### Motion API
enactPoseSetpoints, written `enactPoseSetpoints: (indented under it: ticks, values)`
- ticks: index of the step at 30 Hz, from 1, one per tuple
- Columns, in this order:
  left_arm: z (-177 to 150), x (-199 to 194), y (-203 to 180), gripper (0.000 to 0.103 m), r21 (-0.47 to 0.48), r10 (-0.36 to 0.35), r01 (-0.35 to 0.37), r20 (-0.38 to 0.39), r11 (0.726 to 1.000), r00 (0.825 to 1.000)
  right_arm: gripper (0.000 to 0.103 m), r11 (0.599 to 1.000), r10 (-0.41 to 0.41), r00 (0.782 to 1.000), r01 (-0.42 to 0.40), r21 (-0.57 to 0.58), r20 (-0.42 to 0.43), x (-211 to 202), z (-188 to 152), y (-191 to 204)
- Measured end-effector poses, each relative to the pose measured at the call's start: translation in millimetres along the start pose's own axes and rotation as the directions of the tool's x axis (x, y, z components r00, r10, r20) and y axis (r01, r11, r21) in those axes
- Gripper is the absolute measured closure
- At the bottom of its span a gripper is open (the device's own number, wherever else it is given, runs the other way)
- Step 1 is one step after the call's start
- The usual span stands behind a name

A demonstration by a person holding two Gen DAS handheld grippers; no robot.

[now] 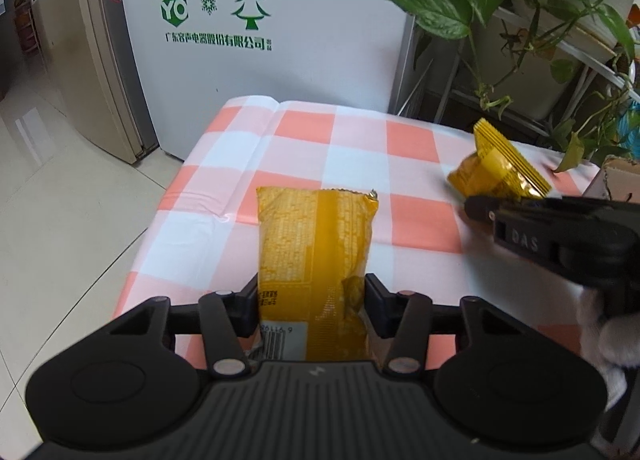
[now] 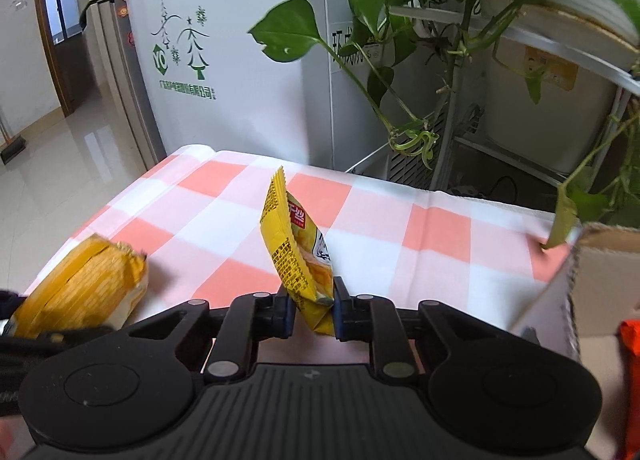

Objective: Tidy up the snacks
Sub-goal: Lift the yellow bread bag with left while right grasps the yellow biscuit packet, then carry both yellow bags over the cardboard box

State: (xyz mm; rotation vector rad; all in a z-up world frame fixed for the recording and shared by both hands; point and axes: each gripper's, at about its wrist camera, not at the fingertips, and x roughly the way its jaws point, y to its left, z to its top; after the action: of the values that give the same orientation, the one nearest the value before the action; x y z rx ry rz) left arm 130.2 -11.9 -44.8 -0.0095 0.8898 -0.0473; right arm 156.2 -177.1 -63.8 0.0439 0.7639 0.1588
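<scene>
Both tongs are gripping snacks. Left gripper point(image 1: 311, 300) is squeezing a large orange packet point(image 1: 316, 252) by its near end — the packet is pointing away over the pink-and-white checked tablecloth point(image 1: 360, 140). Right gripper point(image 2: 313, 306) is pinching a small yellow packet point(image 2: 296, 244) by its lower corner, holding it upright above the cloth, near a cardboard box point(image 2: 592, 280).

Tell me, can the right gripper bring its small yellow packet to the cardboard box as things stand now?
Probably yes. The right gripper is shut on the small yellow packet, and only bare checked tablecloth shows between it and the cardboard box at its right. A hanging plant leaf near the box edge looks harmless.
</scene>
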Motion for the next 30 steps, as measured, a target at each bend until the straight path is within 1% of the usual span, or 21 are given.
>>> enactPoseSetpoints:
  ticks: [4, 10, 13, 17, 22, 30]
  values:
    - [-3, -8, 2, 0.053, -0.003, 0.001, -0.001, 0.020, 1.000, 1.000, 0.080, 1.000, -0.007, 1.000, 0.007, -0.004, 0.006, -20, -2, 5]
    - [-13, -28, 6, 0.053, -0.036, -0.008, 0.010, 0.048, 0.999, 0.999, 0.080, 1.000, -0.009, 0.999, 0.009, -0.004, 0.032, -59, -4, 8]
    - [-23, -39, 5, 0.053, -0.049, -0.021, 0.024, 0.054, 0.999, 0.998, 0.080, 1.000, -0.006, 0.999, 0.006, -0.001, 0.047, -78, -7, 9]
    - [-37, -53, 4, 0.053, -0.079, -0.049, 0.054, 0.056, 0.995, 0.997, 0.080, 0.999, -0.015, 0.999, 0.016, -0.034, 0.052, -98, -18, 16]
    - [-51, -71, 0, 0.053, -0.062, -0.058, 0.063, 0.079, 0.996, 0.995, 0.080, 0.998, -0.013, 0.998, 0.017, -0.062, 0.054, -119, -31, 21]
    - [-68, -99, 1, 0.053, -0.033, -0.045, 0.049, 0.122, 0.998, 0.992, 0.080, 0.999, -0.015, 0.996, 0.018, -0.039, 0.092, -154, -37, 19]
